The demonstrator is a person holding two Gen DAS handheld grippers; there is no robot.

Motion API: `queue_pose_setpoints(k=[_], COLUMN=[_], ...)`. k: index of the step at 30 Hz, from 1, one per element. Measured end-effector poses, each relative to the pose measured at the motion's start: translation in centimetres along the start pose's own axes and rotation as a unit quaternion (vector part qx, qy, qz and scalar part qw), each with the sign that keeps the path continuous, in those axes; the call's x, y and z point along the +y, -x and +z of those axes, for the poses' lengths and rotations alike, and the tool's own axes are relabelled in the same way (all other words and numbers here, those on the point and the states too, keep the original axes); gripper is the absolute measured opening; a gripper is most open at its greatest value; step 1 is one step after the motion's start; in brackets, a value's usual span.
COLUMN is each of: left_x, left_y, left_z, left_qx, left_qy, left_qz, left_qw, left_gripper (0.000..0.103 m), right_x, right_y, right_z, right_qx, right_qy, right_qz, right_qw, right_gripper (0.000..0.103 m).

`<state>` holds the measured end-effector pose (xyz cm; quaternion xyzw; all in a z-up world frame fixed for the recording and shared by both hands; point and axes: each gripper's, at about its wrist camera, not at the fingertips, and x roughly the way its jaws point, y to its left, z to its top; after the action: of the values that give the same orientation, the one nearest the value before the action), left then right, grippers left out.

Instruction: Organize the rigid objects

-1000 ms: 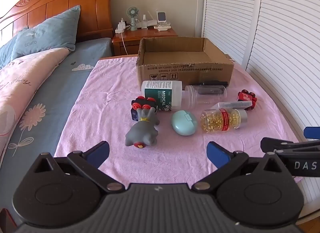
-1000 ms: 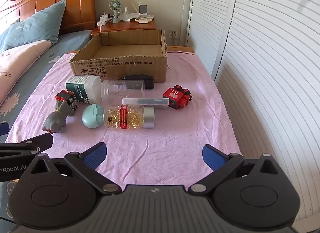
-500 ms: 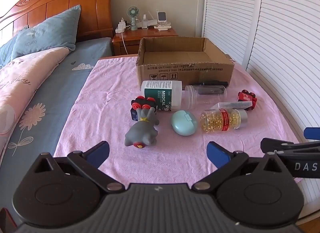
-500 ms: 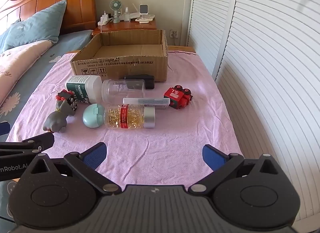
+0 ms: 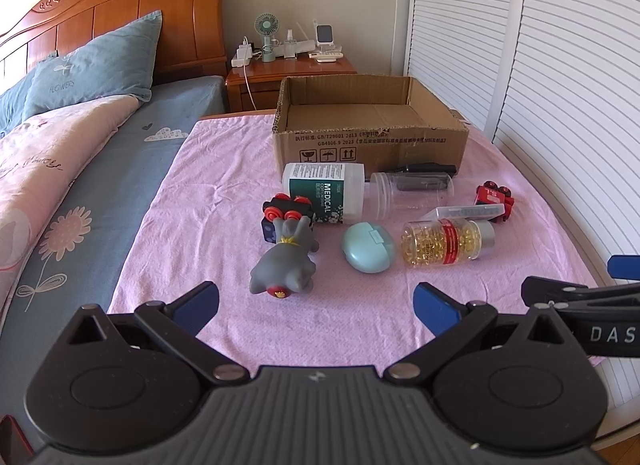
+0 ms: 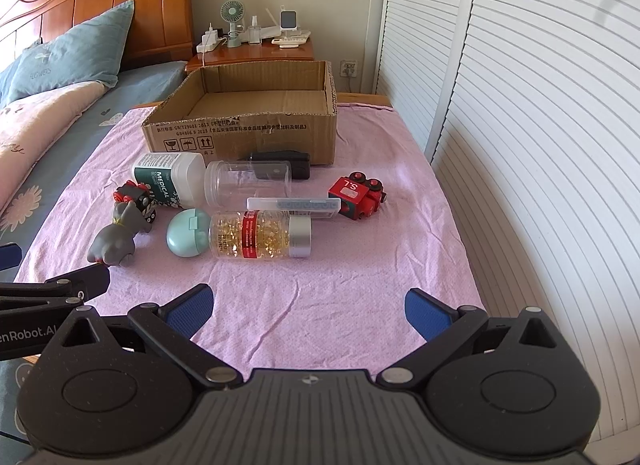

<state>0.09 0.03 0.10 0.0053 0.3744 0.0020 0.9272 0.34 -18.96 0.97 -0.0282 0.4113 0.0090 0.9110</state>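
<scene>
An open, empty cardboard box stands at the far end of a pink cloth. In front of it lie a white medical bottle, a clear jar, a black device, a clear flat case, a bottle of yellow capsules, a teal oval case, a grey toy animal, a black toy car and a red toy train. My left gripper and right gripper are open and empty, above the cloth's near edge.
A bed with pillows and quilt lies to the left. A wooden nightstand with a fan and chargers stands behind the box. White louvred doors run along the right.
</scene>
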Motion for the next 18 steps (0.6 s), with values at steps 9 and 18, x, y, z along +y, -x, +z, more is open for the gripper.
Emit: queue_pose_setpoints(k=[9, 18], left_x=[-0.02, 0.0], left_y=[0.02, 0.01], left_z=[-0.01, -0.01], left_qx=[-0.001, -0.002], left_qy=[-0.001, -0.001], left_qz=[0.0, 0.001], left_qw=[1.0, 1.0], left_gripper=[0.102, 0.102], right_x=[0.01, -0.01], right_y=[0.11, 0.17], right_z=[0.18, 0.22], right_qx=[-0.001, -0.003], right_qy=[0.0, -0.001], right_qz=[0.0, 0.003], right_qw=[1.0, 1.0], right_gripper=[0.103, 0.103])
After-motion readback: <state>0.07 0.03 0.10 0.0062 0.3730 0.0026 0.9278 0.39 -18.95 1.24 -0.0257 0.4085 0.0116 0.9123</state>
